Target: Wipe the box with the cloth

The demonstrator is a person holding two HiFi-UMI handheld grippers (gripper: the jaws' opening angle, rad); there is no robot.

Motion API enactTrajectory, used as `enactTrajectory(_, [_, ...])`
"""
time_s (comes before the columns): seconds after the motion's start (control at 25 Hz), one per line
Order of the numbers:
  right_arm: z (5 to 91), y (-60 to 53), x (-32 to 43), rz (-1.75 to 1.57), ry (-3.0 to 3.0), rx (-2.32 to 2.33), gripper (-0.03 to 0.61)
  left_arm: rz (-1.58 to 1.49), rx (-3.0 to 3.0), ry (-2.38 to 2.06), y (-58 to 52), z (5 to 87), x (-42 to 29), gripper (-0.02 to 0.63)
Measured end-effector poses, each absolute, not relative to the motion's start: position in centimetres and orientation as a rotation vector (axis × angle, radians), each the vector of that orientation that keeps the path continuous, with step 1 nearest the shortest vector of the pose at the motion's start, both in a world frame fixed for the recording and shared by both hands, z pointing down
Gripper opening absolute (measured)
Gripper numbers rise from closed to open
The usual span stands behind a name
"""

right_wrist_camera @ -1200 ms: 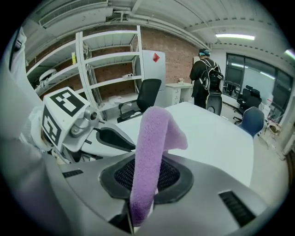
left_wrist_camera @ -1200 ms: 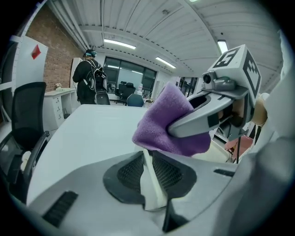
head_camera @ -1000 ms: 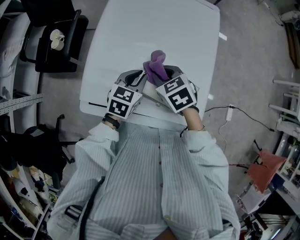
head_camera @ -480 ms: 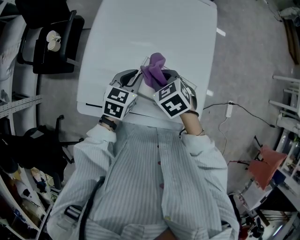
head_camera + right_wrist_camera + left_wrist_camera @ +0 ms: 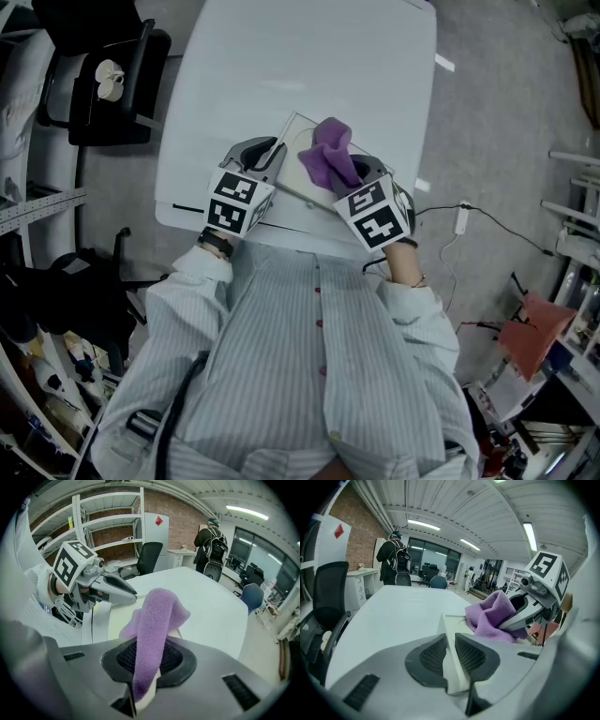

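A flat white box (image 5: 292,148) lies near the front edge of the white table (image 5: 300,66). My left gripper (image 5: 267,155) is shut on the box's near left edge; in the left gripper view the box wall (image 5: 451,665) stands pinched between the two black pads. My right gripper (image 5: 361,175) is shut on a purple cloth (image 5: 330,155), which rests bunched on the box's right part. In the right gripper view the cloth (image 5: 157,620) rises folded from between the pads, with the box (image 5: 117,620) below it and the left gripper (image 5: 119,590) beyond.
A black chair (image 5: 112,84) with a small white object on its seat stands left of the table. Cables (image 5: 459,220) run over the floor at the right. A person with a backpack (image 5: 391,559) stands past the table's far end, near shelves (image 5: 108,522).
My right gripper has slid the purple cloth to the right across the box. The left gripper has kept its hold on the box edge and stayed put.
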State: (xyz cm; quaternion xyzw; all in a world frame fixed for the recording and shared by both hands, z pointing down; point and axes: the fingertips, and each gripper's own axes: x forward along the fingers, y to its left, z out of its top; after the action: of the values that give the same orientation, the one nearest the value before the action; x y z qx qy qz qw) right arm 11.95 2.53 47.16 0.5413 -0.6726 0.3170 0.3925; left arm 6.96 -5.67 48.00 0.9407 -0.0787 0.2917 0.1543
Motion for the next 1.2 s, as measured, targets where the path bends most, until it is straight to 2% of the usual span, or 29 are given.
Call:
enactTrajectory(0.48, [47.5,9.2,16.2,0.882,-1.554,1.405,0.066,0.849,2.698,-0.224,-5.7,48.0,7.0,0.046])
enactTrajectory(1.2, [45.8,9.4,16.1,0.992,-1.546,1.514,0.066,0.84,2.69,-0.209,-5.5,48.0,7.2,0.046])
